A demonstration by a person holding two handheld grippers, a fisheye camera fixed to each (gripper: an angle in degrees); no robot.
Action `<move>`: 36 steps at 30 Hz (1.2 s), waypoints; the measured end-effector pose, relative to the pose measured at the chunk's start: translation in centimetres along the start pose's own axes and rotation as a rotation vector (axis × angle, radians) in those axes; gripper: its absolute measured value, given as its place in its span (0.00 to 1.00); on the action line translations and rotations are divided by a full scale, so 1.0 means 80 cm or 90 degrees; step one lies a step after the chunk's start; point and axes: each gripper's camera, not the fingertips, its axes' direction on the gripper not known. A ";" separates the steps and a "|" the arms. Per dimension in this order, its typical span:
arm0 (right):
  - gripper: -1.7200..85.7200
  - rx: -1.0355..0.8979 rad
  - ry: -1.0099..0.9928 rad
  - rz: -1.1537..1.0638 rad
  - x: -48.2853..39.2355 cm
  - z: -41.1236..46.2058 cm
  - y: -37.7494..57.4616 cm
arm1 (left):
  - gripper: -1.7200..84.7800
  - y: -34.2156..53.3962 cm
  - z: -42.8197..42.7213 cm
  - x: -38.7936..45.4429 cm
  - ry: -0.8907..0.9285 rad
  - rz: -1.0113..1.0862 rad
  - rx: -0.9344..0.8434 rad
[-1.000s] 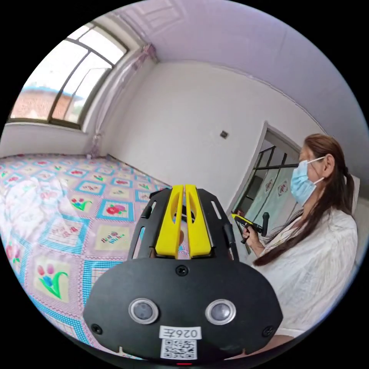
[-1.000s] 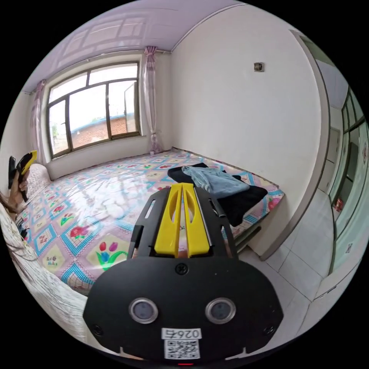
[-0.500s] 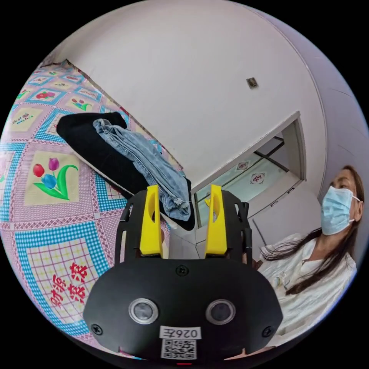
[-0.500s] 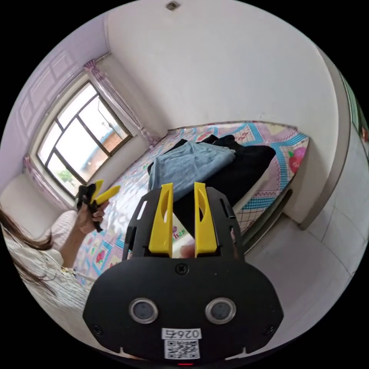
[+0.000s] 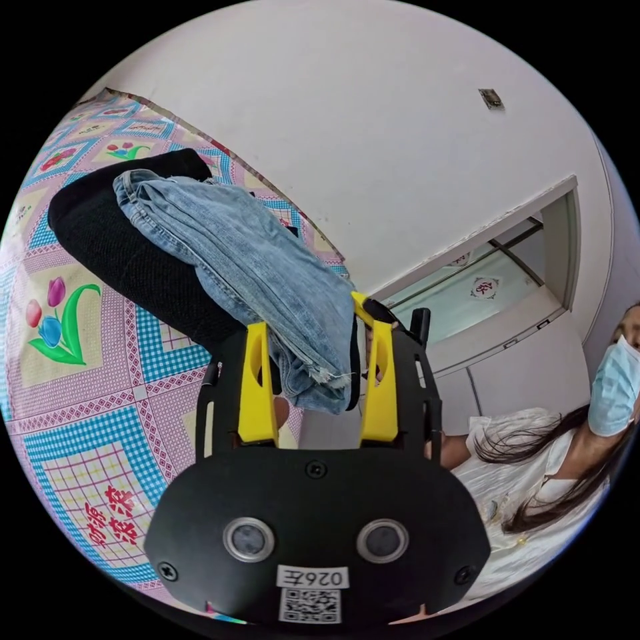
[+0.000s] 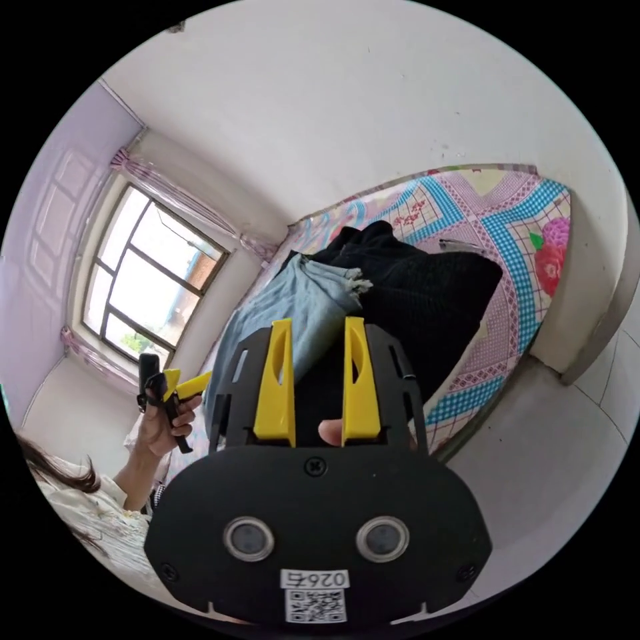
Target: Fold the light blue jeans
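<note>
Jeans (image 5: pixel 253 260), one light blue pair, lie on one black garment (image 5: pixel 127 253) at the bed's (image 5: pixel 100 400) corner. Left tool (image 5: pixel 319 347) and right tool (image 6: pixel 319 363) both gape, jaws apart, gripping nothing.

Both views sit close at the bed's (image 5: pixel 100 400) corner, facing the light blue jeans (image 5: pixel 253 260) they share.

The jeans (image 5: pixel 247 253) lie on top of a dark garment (image 5: pixel 127 260), and both rest on the bed (image 5: pixel 80 413) near its corner, close beside the wall (image 5: pixel 347 133). The left gripper (image 5: pixel 319 333) stands over the bed's edge with its jaws apart on either side of the jeans' frayed end, and the right gripper (image 6: pixel 319 333) hangs before the same pile, jaws apart. The person (image 5: pixel 560 467) stands off the bed's side, with the doorway (image 5: pixel 493 280) behind.
</note>
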 end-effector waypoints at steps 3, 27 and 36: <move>0.10 0.036 -0.035 -0.017 0.004 -0.021 -0.014 | 0.26 0.010 -0.011 -0.005 -0.008 0.003 0.000; 0.01 -0.054 -0.455 -0.376 -0.254 -0.057 0.040 | 0.03 0.219 -0.494 0.056 0.022 -0.032 0.317; 0.01 -0.231 -0.581 -0.448 -0.433 0.069 0.211 | 0.03 0.452 -0.781 0.141 -0.155 -0.079 0.462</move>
